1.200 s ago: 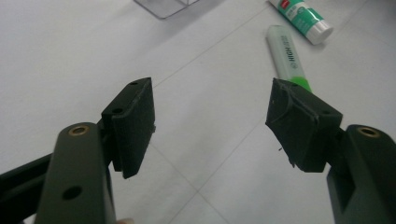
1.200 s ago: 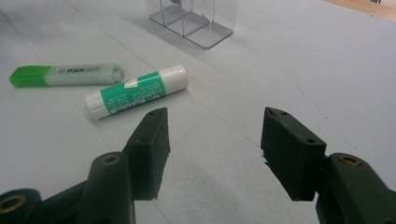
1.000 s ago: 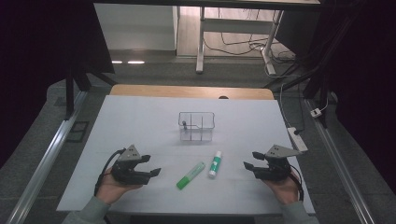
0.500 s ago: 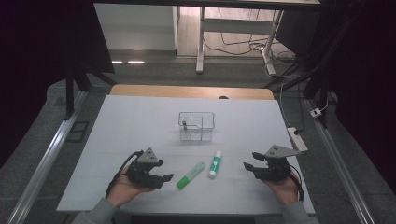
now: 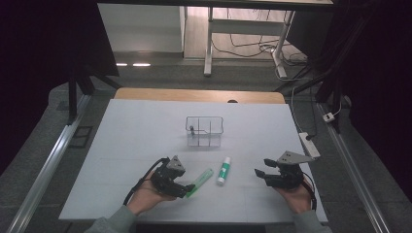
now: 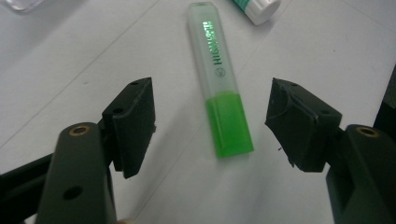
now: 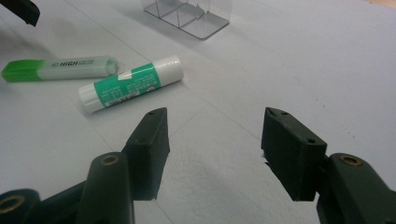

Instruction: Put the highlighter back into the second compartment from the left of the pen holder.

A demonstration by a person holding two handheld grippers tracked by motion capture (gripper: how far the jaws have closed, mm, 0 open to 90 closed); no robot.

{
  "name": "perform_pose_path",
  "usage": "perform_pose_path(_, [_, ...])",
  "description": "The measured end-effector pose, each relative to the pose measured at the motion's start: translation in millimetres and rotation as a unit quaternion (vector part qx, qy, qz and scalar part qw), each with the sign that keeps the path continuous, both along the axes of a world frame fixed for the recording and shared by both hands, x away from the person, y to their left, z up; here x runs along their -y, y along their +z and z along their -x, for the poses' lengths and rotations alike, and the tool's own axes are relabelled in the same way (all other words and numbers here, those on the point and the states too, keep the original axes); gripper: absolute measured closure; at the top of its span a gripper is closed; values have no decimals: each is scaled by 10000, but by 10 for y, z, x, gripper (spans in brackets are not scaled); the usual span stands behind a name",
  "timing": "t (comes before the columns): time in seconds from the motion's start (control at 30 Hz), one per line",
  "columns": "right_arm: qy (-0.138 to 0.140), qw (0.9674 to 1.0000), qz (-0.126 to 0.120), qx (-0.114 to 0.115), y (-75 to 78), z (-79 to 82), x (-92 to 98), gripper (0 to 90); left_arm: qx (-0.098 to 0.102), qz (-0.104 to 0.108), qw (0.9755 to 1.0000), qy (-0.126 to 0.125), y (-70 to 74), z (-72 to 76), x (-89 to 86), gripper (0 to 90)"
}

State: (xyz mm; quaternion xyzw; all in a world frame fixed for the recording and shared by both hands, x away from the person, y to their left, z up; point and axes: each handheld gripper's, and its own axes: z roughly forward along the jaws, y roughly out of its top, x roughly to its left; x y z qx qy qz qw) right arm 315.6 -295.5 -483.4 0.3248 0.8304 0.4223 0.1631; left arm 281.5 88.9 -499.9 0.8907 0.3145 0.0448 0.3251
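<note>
Green highlighter [image 6: 219, 88] flat between open left claw's [image 6: 212, 126] jaws, untouched.

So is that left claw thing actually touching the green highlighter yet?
Apart. In the left gripper view the highlighter lies on the table between the open jaws of the left gripper, with bare table showing on both sides of it.

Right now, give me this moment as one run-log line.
left gripper: open, straddling highlighter, no contact | right gripper: open, nothing between jaws | glue stick: on table
</note>
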Motion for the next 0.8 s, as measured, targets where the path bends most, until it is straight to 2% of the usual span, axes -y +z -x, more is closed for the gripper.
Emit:
perform_pose_path(0.17, [-29, 10000, 27, -6, -3, -3, 6, 413, -105, -111, 9999, -41, -41, -57, 137, 323])
perform_pose_path(0.37, [-65, 10000, 26, -38, -8, -4, 18, 413, -189, -368, 9991, 19, -94, -129, 285, 328])
perform_pose_path(0.8, [-125, 9999, 53, -34, -9, -4, 30, 411, -211, -804, 9964, 135, -170, -177, 400, 437])
